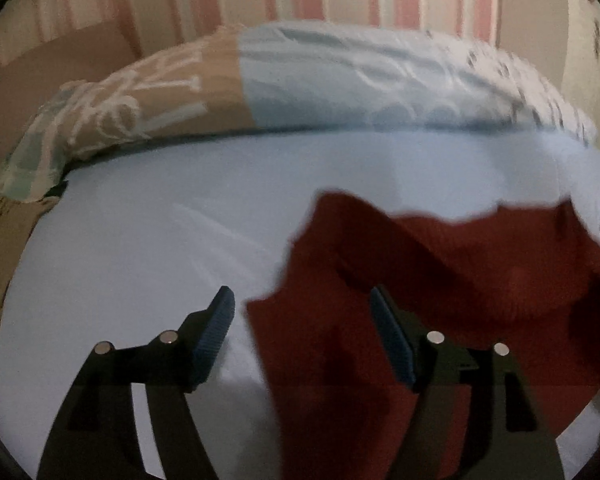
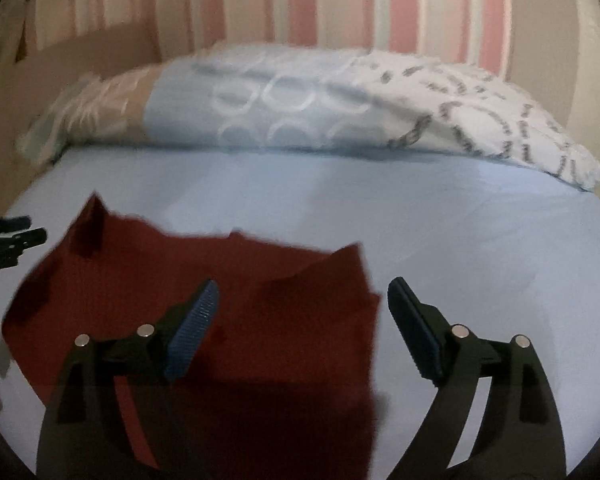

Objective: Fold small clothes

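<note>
— Lying on the pale blue bedsheet (image 2: pixel 440 220), the dark red ribbed knit garment (image 2: pixel 240 320) looks rumpled, corners peaked.

— Grippers?

— Left gripper (image 1: pixel 302 312) and right gripper (image 2: pixel 302 300) both gape wide, straddling its side edges. Patterned pillow (image 2: pixel 320 108) beyond.

Left gripper (image 1: pixel 302 312) jaws spread over red garment (image 1: pixel 440 280).

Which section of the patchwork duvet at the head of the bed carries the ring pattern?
The pale blue middle section of the rolled duvet; the tan end shows white lettering, the white end grey chain-like marks.
</note>
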A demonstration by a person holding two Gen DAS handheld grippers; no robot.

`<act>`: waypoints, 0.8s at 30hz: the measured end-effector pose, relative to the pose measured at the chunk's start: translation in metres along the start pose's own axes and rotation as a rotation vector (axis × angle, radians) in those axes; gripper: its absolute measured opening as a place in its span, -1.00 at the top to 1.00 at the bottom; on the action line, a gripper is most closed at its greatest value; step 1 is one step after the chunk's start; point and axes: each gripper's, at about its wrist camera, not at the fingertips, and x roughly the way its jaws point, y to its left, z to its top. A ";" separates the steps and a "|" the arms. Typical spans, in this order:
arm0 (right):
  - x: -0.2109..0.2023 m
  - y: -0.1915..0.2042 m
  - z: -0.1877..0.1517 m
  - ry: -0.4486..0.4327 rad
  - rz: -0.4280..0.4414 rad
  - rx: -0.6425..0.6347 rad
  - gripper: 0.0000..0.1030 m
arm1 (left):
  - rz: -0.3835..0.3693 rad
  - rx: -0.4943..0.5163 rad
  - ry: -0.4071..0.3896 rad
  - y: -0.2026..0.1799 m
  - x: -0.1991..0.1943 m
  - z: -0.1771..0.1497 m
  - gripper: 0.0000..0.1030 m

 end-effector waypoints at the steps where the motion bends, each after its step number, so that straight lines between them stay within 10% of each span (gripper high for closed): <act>1: 0.006 0.003 -0.002 0.017 0.001 -0.009 -0.66 | -0.008 0.017 0.014 -0.008 0.006 -0.003 -0.38; 11: 0.060 0.010 -0.016 0.159 0.024 -0.046 -0.12 | -0.023 0.030 0.037 -0.027 0.028 -0.011 -0.38; 17: 0.051 0.015 -0.012 0.114 0.006 -0.059 0.60 | -0.010 0.017 0.034 -0.024 0.031 -0.009 -0.38; 24: 0.039 -0.036 0.011 0.027 -0.066 0.129 0.64 | 0.014 0.021 0.035 -0.021 0.033 -0.010 -0.38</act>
